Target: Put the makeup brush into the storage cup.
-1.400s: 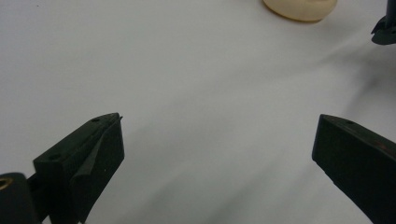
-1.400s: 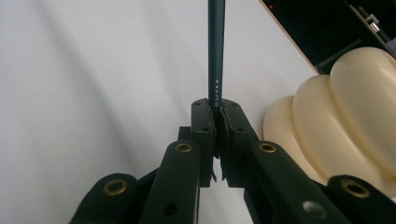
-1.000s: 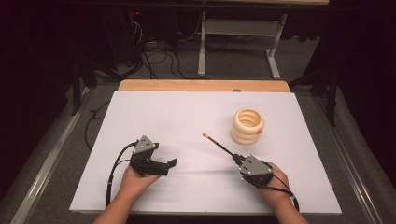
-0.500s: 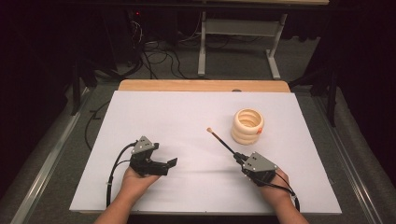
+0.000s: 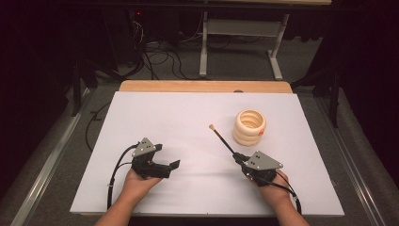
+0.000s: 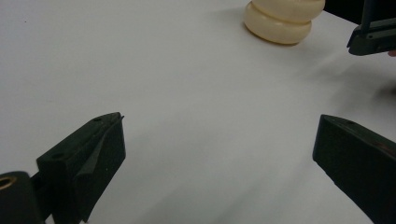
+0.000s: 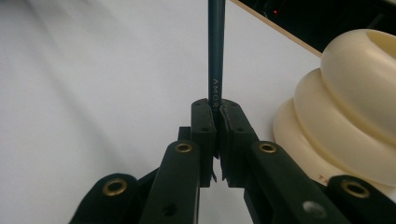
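Note:
A thin dark stick (image 5: 222, 138) with a pale tip points up and to the left from my right gripper (image 5: 236, 157), which is shut on its lower end. In the right gripper view the jaws clamp the stick (image 7: 216, 46) at the gripper (image 7: 217, 112). A cream stack of rings (image 5: 250, 127) stands upright just right of the stick and looms close at the right as the ring stack (image 7: 345, 121). My left gripper (image 5: 175, 165) rests at the front left, open, with nothing between its jaws (image 6: 219, 140). The ring stack (image 6: 282, 18) lies far ahead of it.
All of this sits on a white board (image 5: 188, 113) over a wooden table (image 5: 202, 86). The other gripper (image 6: 373, 32) shows at the upper right of the left gripper view. Cables and a metal stand lie on the floor beyond the table.
My right gripper has carried the stick a little farther away and to the right, nearer the ring stack. The left gripper has stayed put and open.

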Demonstrator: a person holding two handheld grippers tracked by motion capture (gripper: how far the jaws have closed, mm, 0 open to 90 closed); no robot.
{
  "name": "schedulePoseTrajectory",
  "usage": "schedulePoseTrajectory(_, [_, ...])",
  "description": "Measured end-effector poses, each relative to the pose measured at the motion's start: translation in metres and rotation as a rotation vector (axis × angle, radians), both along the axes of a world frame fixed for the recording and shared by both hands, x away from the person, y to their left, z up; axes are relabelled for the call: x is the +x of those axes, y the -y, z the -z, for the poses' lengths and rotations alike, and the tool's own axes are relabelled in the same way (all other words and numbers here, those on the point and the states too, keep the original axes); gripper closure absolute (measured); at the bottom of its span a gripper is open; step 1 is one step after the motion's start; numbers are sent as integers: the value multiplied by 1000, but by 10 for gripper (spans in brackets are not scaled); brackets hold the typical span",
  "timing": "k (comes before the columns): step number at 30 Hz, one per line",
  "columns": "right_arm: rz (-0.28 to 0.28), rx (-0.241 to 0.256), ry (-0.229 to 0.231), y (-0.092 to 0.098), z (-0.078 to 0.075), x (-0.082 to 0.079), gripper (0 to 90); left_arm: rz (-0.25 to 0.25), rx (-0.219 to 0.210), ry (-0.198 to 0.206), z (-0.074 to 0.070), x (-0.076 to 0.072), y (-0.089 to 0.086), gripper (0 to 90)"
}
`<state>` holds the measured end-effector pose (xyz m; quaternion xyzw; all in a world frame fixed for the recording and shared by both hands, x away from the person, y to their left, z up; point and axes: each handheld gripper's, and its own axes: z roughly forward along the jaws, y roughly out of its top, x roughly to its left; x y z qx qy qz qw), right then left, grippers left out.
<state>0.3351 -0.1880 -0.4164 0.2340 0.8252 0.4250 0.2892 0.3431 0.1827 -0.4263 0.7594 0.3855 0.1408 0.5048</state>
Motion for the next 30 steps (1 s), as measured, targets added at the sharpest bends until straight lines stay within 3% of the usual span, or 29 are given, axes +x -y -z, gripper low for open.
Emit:
schedulePoseTrajectory(12, [-18, 31, 8, -11, -5, 3, 876, -8, -6, 20, -1, -2, 0, 3])
schedulePoseTrajectory(17, [-24, 35, 25, -17, -9, 7, 876, 10, 13, 17, 0, -2, 0, 19])
schedulePoseTrajectory(30, [-38, 57, 43, -33, -15, 8, 876, 28, -6, 13, 0, -2, 0, 37])
